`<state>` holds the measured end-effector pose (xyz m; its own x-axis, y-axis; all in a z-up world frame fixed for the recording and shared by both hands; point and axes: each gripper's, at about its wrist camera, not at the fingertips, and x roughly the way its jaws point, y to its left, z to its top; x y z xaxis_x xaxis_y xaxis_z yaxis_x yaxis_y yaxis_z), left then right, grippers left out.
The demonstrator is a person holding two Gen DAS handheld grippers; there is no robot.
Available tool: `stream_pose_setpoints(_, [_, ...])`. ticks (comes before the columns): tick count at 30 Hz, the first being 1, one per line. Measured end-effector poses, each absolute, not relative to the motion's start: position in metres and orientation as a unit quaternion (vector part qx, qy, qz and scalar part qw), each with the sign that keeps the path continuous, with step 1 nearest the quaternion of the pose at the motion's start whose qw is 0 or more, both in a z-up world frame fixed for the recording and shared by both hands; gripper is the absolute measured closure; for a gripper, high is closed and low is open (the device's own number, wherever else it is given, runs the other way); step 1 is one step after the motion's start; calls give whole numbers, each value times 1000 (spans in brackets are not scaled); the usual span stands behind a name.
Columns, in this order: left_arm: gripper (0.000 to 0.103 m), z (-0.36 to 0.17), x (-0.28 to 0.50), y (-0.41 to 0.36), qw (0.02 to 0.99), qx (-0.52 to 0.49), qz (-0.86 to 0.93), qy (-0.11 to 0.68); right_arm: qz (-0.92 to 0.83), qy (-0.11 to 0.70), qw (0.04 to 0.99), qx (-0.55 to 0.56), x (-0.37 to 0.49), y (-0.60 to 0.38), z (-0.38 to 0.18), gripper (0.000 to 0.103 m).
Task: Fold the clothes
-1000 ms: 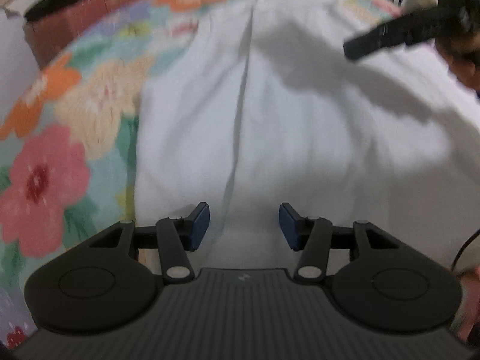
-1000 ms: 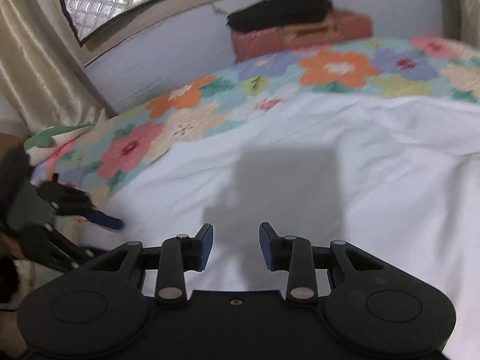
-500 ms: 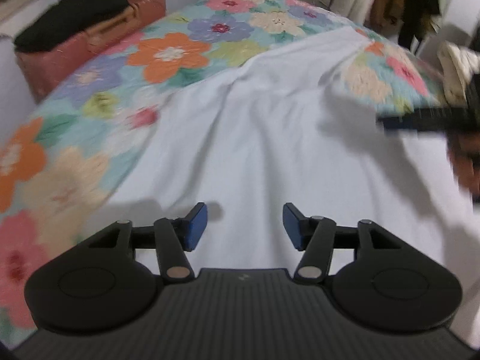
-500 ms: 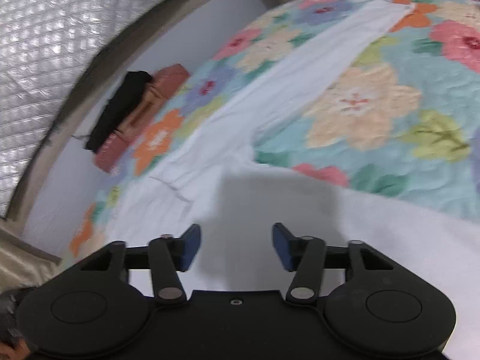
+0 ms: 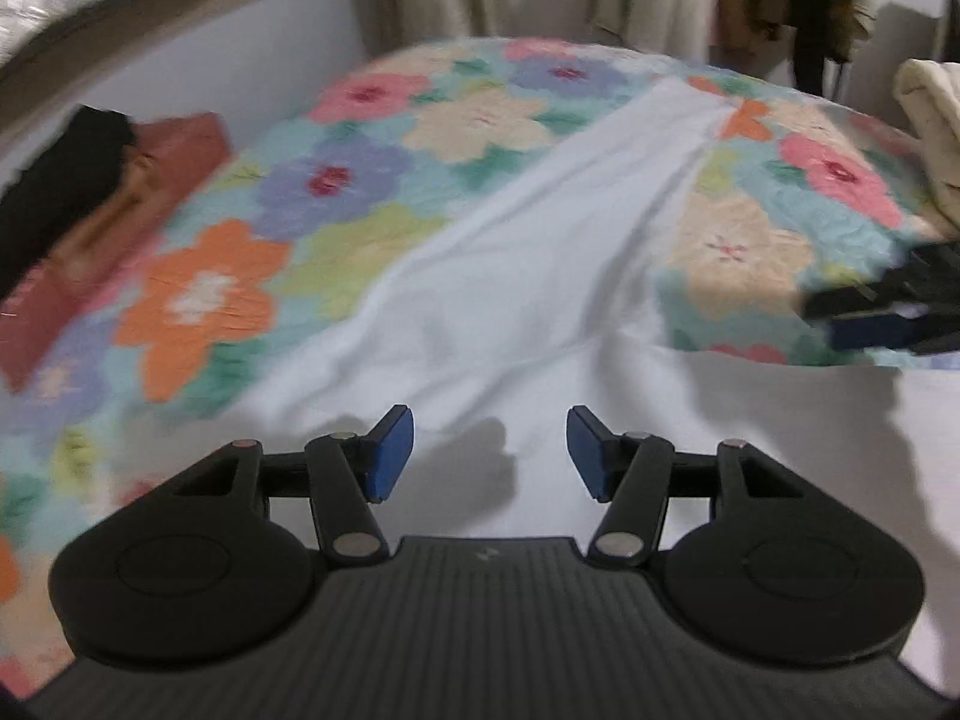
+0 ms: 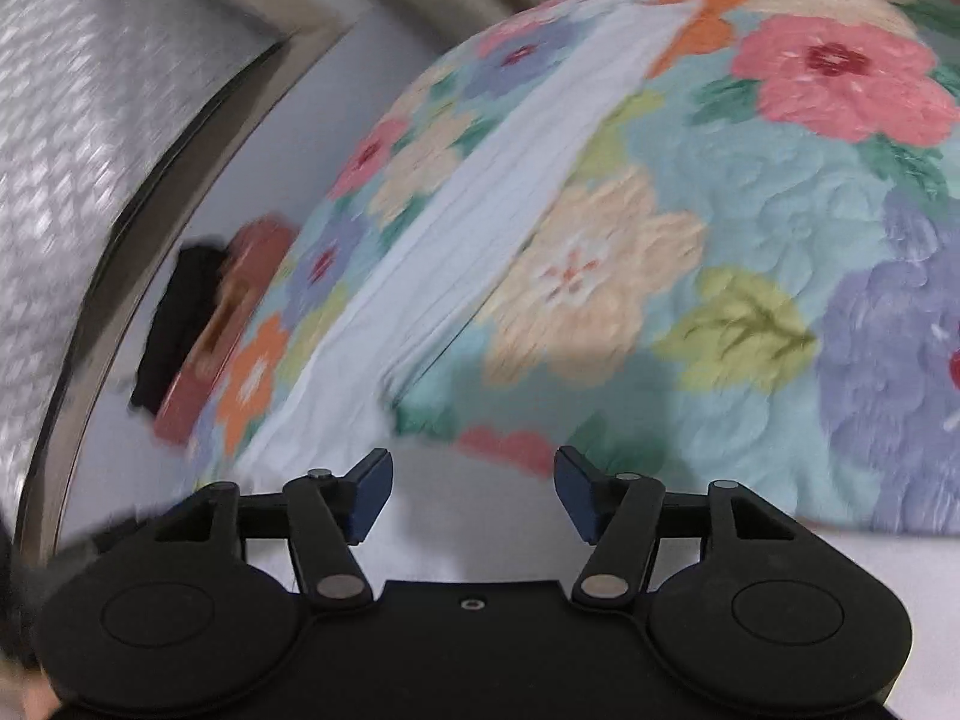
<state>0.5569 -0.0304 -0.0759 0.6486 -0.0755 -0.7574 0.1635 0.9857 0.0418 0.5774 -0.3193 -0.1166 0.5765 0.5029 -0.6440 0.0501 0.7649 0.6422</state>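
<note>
Both grippers, left [image 5: 489, 453] and right [image 6: 473, 495], hover apart and empty over the white cloth garment [image 5: 540, 276] spread across the floral quilted bedspread [image 5: 372, 180], right jaws having just widened, views swung toward a brick-red box [image 5: 90, 228].

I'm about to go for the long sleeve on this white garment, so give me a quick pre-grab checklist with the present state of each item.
1. Left gripper open with nothing between its blue pads: ok.
2. Right gripper open and empty, its jaws have just been opening: ok.
3. White long-sleeved cloth garment lies spread on the floral quilted bedspread: ok.
4. Long white sleeve stretched out straight, nothing lying on it: ok.
5. Sleeve cuff visible at the far end: cannot tell, blurred.
6. Either gripper already at the sleeve: not ok, both sit above the garment's body.
</note>
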Motion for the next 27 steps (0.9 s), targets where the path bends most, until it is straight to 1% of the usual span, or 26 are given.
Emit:
stream_pose_setpoints(2, [47,-82,562,-28,905,34,-67,418,126,435,823,342,594,-315,-124,34])
stream_pose_setpoints(5, [47,-96,573,-13,892,-16,-73,445,129,412,820,375,619,-309,-132,34])
stream_pose_setpoints(7, [47,-106,578,-3,881,-14,-59,469,127,403,825,376,638,-307,-137,34])
stream_pose_setpoints(11, [47,-108,570,18,885,-26,-78,458,90,388,844,359,671,-310,-145,34])
stream_pose_setpoints(16, [47,-108,565,63,880,-121,-96,449,74,390,863,314,711,-304,-146,34])
stream_pose_setpoints(19, [47,-108,553,78,877,-123,-87,456,78,388,876,276,729,-292,-146,33])
stream_pose_setpoints(20, [47,-110,549,81,877,-117,-82,458,73,388,879,266,731,-288,-145,39])
stream_pose_setpoints(21, [47,-111,545,84,878,-113,-79,459,62,387,885,250,732,-284,-144,80])
stream_pose_setpoints(22, [47,-111,543,87,878,-115,-80,458,52,386,891,232,733,-279,-141,94])
stream_pose_setpoints(24, [47,-112,539,94,879,-118,-80,456,43,374,904,203,730,-272,-134,94])
stream_pose_setpoints(27, [47,-110,532,103,884,-106,-72,450,72,317,919,224,713,-267,-113,94])
